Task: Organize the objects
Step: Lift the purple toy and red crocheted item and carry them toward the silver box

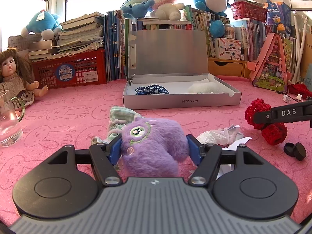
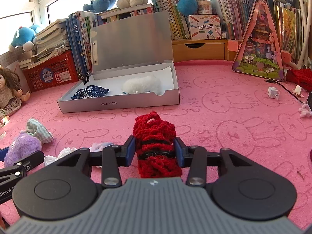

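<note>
In the left wrist view, a glass pitcher [image 1: 8,120] is seen at the left edge of the frame on the pink table [image 1: 68,117], well apart from the work. At lower centre the left gripper [image 1: 154,146] is closed on a purple plush toy [image 1: 152,142], its blue fingers [image 1: 115,148] pressed into the fur at both sides; the toy is judged to be held this way for carrying to the box. Behind it, at centre frame, a grey box [image 1: 181,100] stands with its lid propped upright, so that things can be dropped in; a dark blue patterned pouch [image 1: 154,89] and a white fluffy item [image 1: 204,88] already lie inside. Crumpled paper [image 1: 218,136] lies just right of the toy.

In the right wrist view, at centre, a red knitted piece [image 2: 156,146] is gripped between the fingers of the right gripper [image 2: 155,150], which are closed against its sides; it is probably bound for the same box, seen at upper left
</note>
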